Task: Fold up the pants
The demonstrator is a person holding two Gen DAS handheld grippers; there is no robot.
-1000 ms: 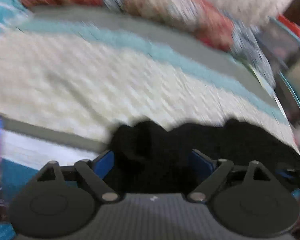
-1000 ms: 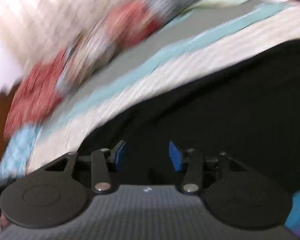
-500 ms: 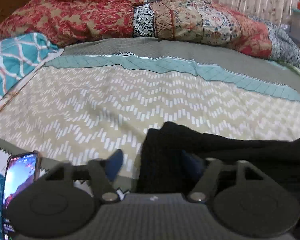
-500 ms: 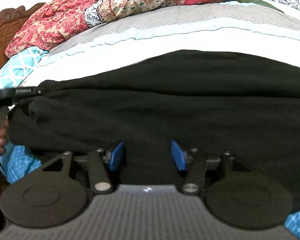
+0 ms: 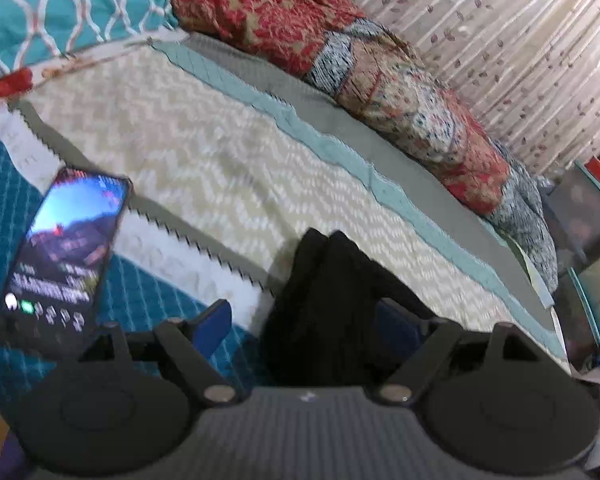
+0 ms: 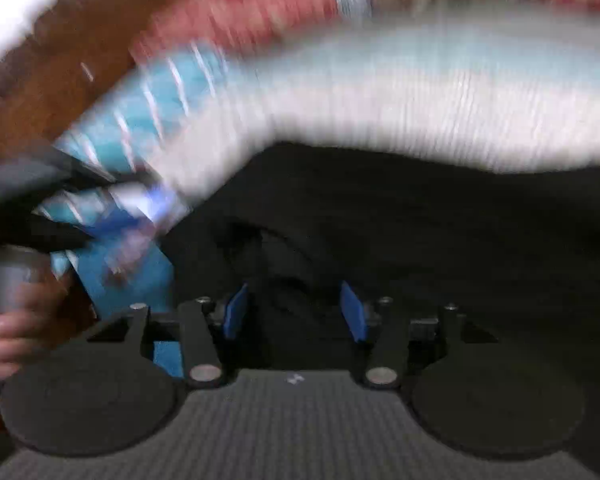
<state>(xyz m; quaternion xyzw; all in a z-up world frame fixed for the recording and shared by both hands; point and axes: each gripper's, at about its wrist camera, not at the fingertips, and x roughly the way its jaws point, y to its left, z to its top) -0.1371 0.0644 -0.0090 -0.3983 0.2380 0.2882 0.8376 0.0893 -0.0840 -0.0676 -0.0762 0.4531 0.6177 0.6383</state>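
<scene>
Left gripper (image 5: 304,320) has its jaws opening wide – a bunched end of the black pants (image 5: 332,304) sits between the blue pads (image 5: 214,320), the left pad clear of the cloth and the right one half hidden behind it, so no clamp. Right gripper (image 6: 294,312) is about half open over a crumpled stretch of the pants (image 6: 440,232), pads not seen pressing; view heavily blurred, a hand (image 6: 16,320) at its left edge. Farther out – a lit phone (image 5: 64,256) on the teal sheet (image 5: 140,300), the chevron bedspread (image 5: 204,152) under the pants, then red patterned quilt (image 5: 268,12) and curtain (image 5: 500,40).
</scene>
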